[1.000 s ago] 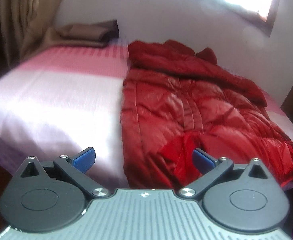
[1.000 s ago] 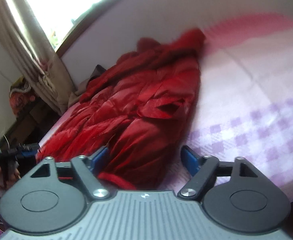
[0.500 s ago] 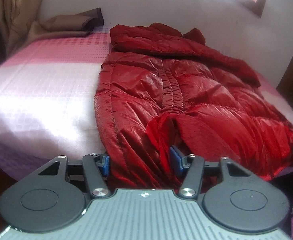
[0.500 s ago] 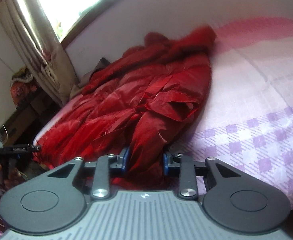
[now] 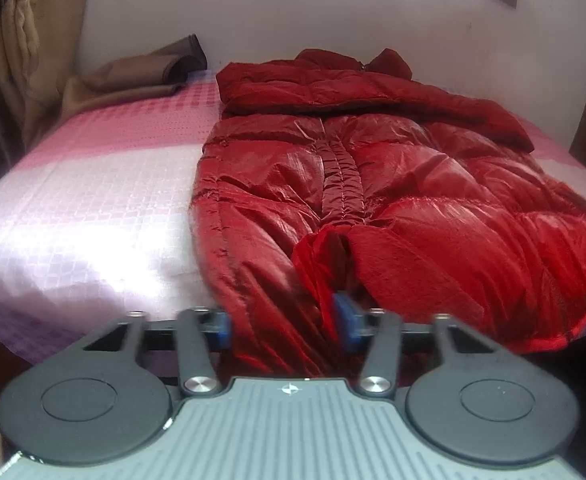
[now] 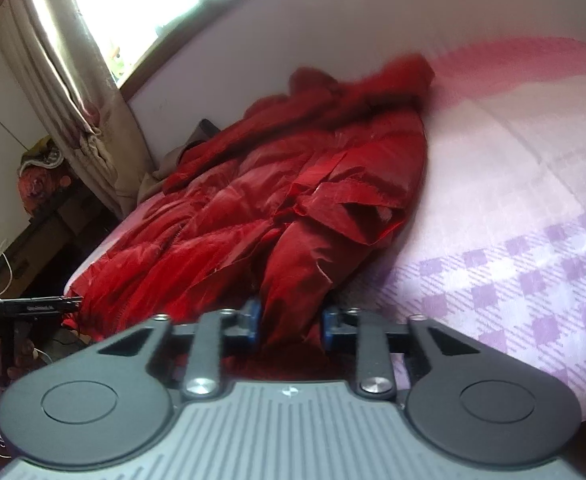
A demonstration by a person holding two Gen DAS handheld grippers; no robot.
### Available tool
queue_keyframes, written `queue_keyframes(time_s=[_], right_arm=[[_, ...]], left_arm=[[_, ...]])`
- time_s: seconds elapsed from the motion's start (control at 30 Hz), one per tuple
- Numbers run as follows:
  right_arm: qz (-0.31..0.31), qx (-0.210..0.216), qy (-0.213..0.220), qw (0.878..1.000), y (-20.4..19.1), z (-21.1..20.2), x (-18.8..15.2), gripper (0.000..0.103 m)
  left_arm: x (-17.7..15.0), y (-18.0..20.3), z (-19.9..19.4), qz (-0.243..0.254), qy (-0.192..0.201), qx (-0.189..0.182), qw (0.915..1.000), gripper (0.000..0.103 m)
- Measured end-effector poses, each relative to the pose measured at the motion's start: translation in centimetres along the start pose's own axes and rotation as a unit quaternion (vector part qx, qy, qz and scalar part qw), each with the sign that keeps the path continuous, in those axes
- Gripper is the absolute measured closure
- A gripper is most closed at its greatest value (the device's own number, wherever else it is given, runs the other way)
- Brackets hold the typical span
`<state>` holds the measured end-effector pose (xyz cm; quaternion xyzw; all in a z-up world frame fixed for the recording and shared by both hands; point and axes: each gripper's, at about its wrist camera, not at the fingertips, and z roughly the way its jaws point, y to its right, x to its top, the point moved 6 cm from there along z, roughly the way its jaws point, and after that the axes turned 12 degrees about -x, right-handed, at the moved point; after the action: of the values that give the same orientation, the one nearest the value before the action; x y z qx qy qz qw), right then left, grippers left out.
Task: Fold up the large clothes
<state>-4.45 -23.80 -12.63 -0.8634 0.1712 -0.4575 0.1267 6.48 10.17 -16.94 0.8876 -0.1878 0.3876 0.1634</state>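
A long shiny red puffer coat (image 5: pixel 373 184) lies lengthwise on the bed, hood at the far end by the wall. My left gripper (image 5: pixel 285 322) is shut on a thick bunch of the coat's hem at the near bed edge. The coat also shows in the right wrist view (image 6: pixel 293 216). My right gripper (image 6: pixel 291 324) is shut on the other corner of the hem. The left gripper shows at the far left of the right wrist view (image 6: pixel 21 304).
The bed has a pink and lilac checked sheet (image 5: pixel 93 208). A brown folded cloth (image 5: pixel 141 76) lies at the far left by the wall. Curtains (image 6: pixel 73 80) hang by a window. A dark shelf (image 6: pixel 45 216) stands beside the bed.
Both grippers moved in to the coat's near hem and closed on it; a second ago both were open.
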Motion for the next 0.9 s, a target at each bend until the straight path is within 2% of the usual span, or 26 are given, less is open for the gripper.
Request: queue_keyframes(time_s=[0.07,0.37,0.5,0.6,0.7,0.77,0.8,0.83,0.87,0.9], right_arm=[[0.006,0.010,0.003,1.000,-0.1,-0.2,0.2,0.084],[0.061,0.050,0.005,0.997,0.7,-2.1,0.5,0.088],[0.059,0.056,0.000,0.997,0.9,-3.5,0.2,0.088],[0.029,0.037,-0.009,0.999,0.9,-3.9,-0.4,0.085],[0.031,0.038,-0.025,0.998,1.3,-3.6,-0.5,0.080],[0.046,0.044,-0.033,0.997,1.7,-3.4,-0.6,0.079],[0.047,0.044,-0.032,0.997,1.8,-3.4,-0.6,0.079],[0.044,0.042,-0.032,0.998,1.7,-3.3,-0.8,0.079],[0.041,0.042,-0.032,0.998,1.7,-3.2,-1.0,0.079],[0.042,0.041,-0.034,0.998,1.8,-3.0,-1.2,0.081]], left_arm=[[0.2,0.2,-0.3,0.000,0.008,0.005,1.0000,0.080],[0.5,0.6,-2.3,-0.005,0.015,-0.001,0.9999,0.083],[0.0,0.7,-2.8,-0.003,0.007,-0.004,1.0000,0.083],[-0.4,0.5,-2.5,-0.003,0.003,-0.008,1.0000,0.076],[-0.4,0.0,-1.8,-0.015,0.005,-0.014,0.9998,0.063],[-0.6,0.0,-1.5,-0.022,0.008,-0.019,0.9995,0.045],[-0.6,0.0,-1.4,-0.024,0.012,-0.020,0.9995,0.045],[-0.8,0.1,-1.2,-0.026,0.012,-0.022,0.9993,0.048],[-1.0,0.1,-1.0,-0.032,0.010,-0.027,0.9991,0.065],[-1.1,0.0,-1.0,-0.043,0.012,-0.030,0.9986,0.073]])
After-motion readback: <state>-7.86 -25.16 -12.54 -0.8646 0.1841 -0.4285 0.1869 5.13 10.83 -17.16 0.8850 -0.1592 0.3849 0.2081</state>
